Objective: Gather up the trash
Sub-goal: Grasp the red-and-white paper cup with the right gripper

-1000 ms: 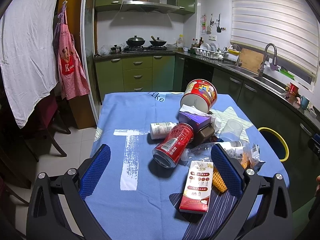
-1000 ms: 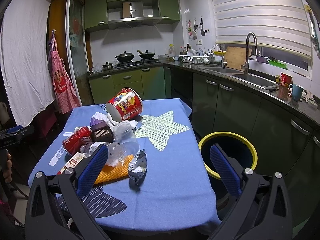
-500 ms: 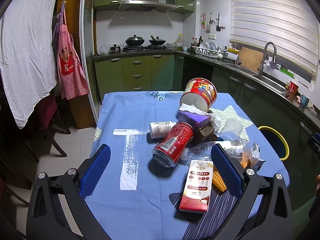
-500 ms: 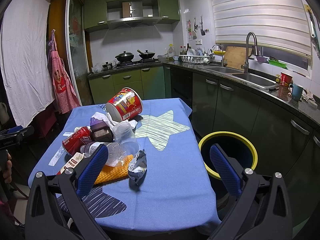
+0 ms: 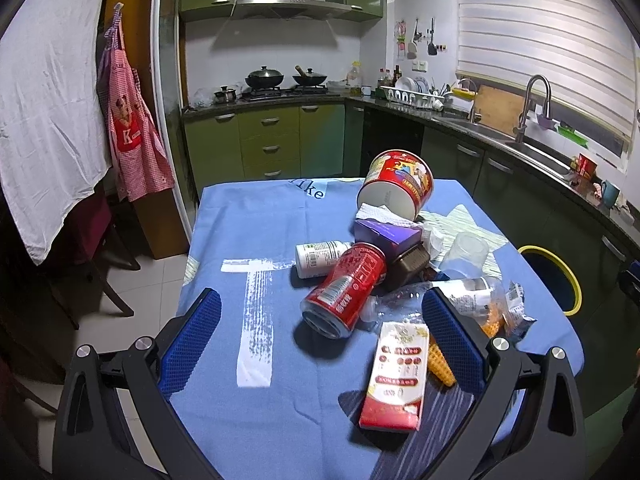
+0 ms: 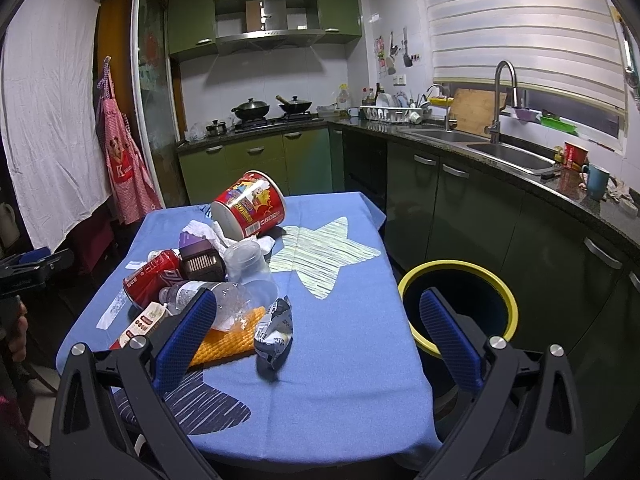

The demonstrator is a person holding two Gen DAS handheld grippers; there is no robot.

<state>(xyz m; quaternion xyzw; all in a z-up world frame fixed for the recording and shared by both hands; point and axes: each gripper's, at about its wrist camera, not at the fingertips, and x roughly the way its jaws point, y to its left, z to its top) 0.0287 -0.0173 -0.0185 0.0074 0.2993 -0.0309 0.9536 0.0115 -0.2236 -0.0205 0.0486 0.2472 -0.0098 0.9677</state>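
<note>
Trash lies heaped on the blue-clothed worktop [image 6: 352, 344], none of it yet in the yellow-rimmed bin [image 6: 460, 270] standing just beside the worktop's right edge. Both tongs are apart and empty: left tongs [image 5: 320, 344] hang over the near edge facing the heap, right tongs [image 6: 316, 334] hang between the heap and the bin.

Items noted:
- Red can [image 5: 346, 288], on its side, leaning on a white bottle [image 5: 320, 254]. Judged light and rigid but round, likely to roll; take across the middle of the body.
- Red carton [image 5: 396, 376], flat, nearest the left tongs. Judged light and crushable; take by the long edges.
- Clear bottle [image 6: 224, 300] and clear cup [image 6: 246, 258]. Judged thin and slippery, will buckle under pressure.
- Foil wrapper [image 6: 276, 326], crumpled, standing apart from the heap. Judged soft; pinch anywhere.
- Noodle tub [image 6: 250, 204], tipped over on tissue. Wide; take by the rim.
</note>
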